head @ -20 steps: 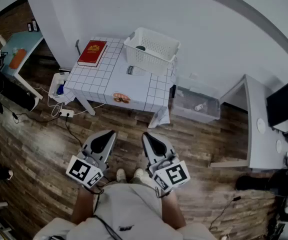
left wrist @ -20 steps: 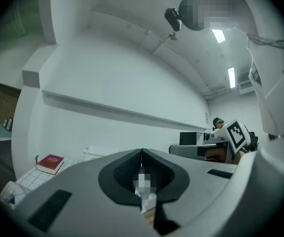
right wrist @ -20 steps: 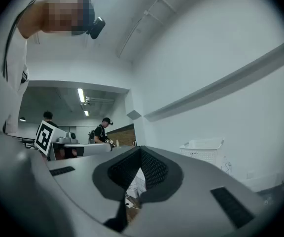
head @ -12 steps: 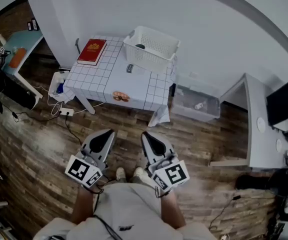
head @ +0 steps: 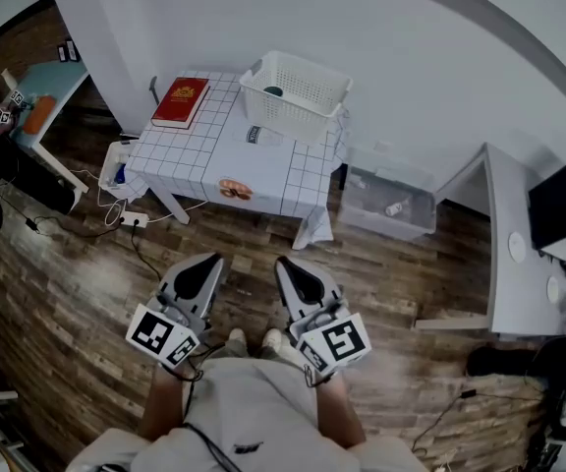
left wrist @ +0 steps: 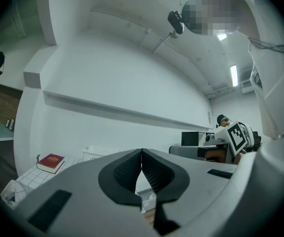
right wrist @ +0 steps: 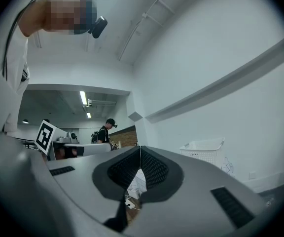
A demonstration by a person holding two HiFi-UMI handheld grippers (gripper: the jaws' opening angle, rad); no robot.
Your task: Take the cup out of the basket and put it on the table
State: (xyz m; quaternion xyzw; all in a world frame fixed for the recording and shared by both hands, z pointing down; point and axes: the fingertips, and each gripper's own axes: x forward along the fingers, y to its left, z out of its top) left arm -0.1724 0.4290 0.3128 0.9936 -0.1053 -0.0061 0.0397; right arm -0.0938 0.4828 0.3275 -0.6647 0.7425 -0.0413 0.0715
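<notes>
nothing is under way yet, i'd judge. the left gripper (head: 211, 261) and right gripper (head: 285, 263) hang level, jaws pressed together on nothing. the cup (head: 274, 92), a dark round shape, sits in the white lattice basket (head: 293, 116) at twelve o'clock on the grid-clothed table (head: 263, 170). next: step closer, open up.

The grid-patterned table (head: 197, 153) bears a red book (head: 180, 102) far left, a white basket (head: 295, 96) far right, and an orange item (head: 233, 189) near its front edge.

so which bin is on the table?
The white slatted basket; the clear bin sits on the floor right of the table.
</notes>
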